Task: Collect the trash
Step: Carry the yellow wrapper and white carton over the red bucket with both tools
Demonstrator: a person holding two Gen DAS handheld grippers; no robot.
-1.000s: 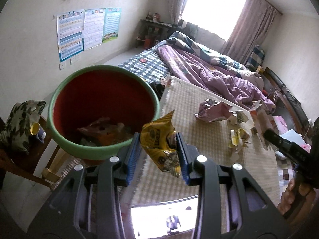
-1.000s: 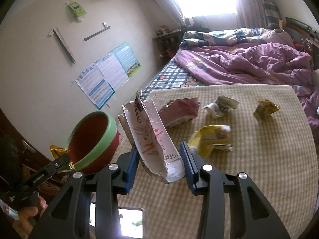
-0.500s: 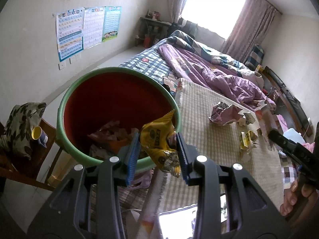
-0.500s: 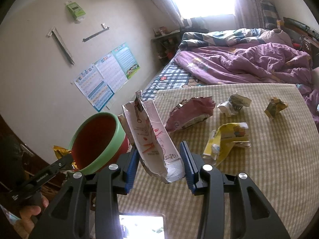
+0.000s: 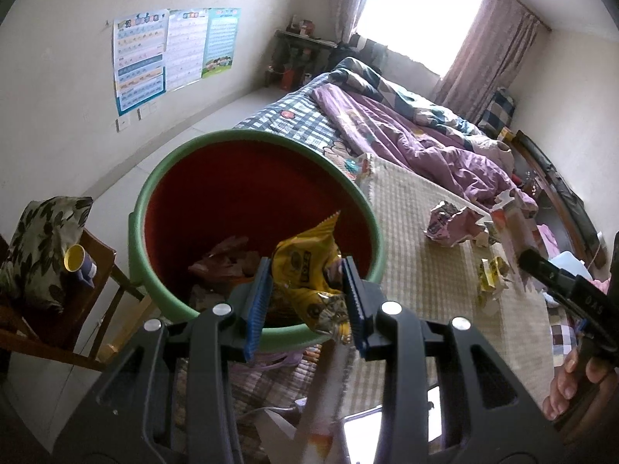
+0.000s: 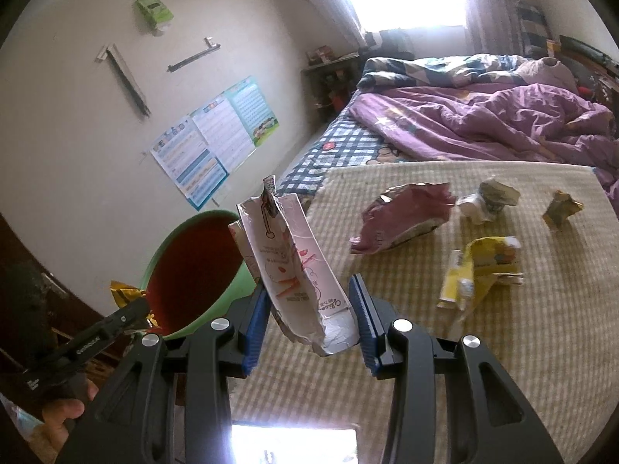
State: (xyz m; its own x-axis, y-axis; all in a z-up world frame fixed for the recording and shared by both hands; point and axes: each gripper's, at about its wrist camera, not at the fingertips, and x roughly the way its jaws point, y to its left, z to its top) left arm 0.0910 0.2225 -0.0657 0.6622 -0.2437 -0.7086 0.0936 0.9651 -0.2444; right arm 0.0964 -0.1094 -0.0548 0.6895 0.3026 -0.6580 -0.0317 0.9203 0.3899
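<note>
Your left wrist camera looks straight down into the bin (image 5: 247, 178), a red tub with a green rim, and shows crumpled wrappers already lying at its bottom; your right wrist camera catches that same bin (image 6: 193, 266) only from the side, at the mat's far left corner, with nothing of its contents visible. Your left gripper (image 5: 305, 294) is pinching a crumpled yellow snack wrapper (image 5: 305, 270), its blue pads pressed on both sides, and the wrapper hangs over the bin's near rim. Your right gripper (image 6: 309, 313) is clamped on a torn white and pink milk carton (image 6: 294, 266), which stands upright between the pads with its ripped top tilted toward the bin; this carton sits above the beige checked mat (image 6: 503, 348), beside the bin rather than over it. Only the right view lays out the leftover trash clearly: a purple foil bag (image 6: 402, 220), a yellow wrapper (image 6: 483, 270), a crumpled white piece (image 6: 487, 201) and a small gold scrap (image 6: 561, 208), all well apart on the mat. The left view alone shows the wooden chair (image 5: 77, 309) with a yellow-rimmed cup (image 5: 81, 265) just beside the bin.
</note>
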